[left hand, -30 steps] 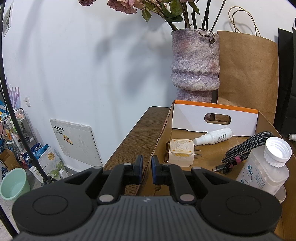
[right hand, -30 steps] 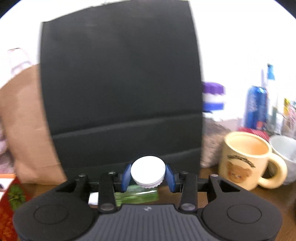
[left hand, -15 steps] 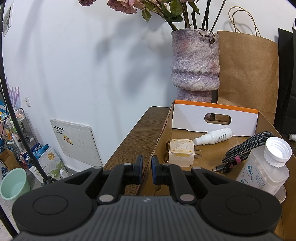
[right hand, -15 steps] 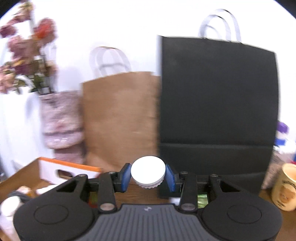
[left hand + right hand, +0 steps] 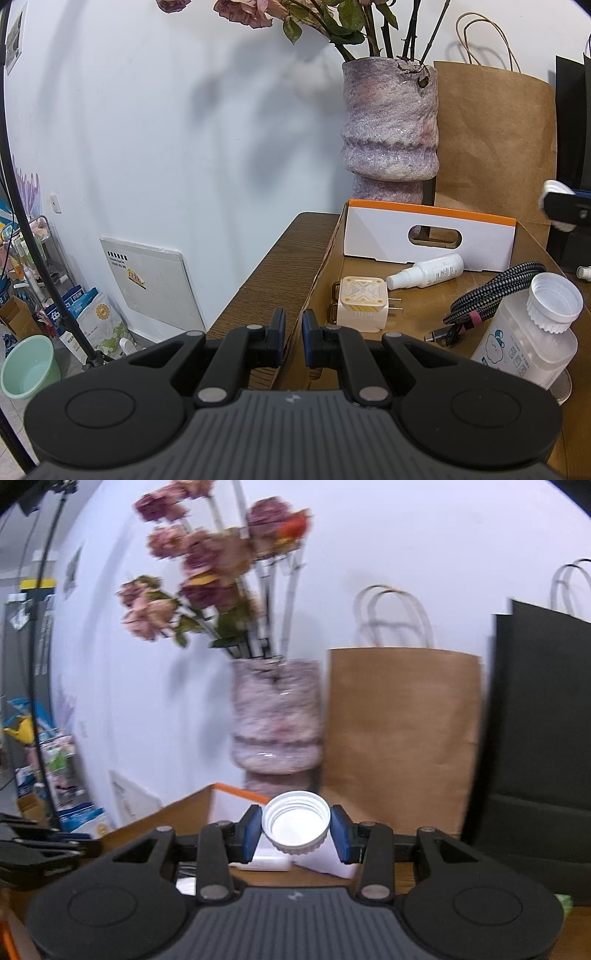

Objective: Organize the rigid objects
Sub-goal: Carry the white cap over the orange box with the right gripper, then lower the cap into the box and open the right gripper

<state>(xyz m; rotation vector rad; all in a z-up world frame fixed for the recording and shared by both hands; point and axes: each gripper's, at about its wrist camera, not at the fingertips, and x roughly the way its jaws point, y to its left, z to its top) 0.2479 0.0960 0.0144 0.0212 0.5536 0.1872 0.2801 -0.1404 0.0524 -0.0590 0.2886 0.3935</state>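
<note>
My right gripper is shut on a white ribbed screw cap, its hollow side facing the camera, held in the air over the cardboard box's far end. It shows blurred at the right edge of the left wrist view. My left gripper is shut on the left wall of the cardboard box. Inside the box lie a cream charger plug, a small white spray bottle, a coiled braided cable and a clear plastic bottle with a white cap.
The box sits on a brown wooden table whose left edge drops to the floor. A purple vase of dried roses, a brown paper bag and a black bag stand behind the box.
My right gripper has swung left with the cap, from facing the black bag to facing the vase and box, and now enters the left wrist view. The left gripper has not moved.
</note>
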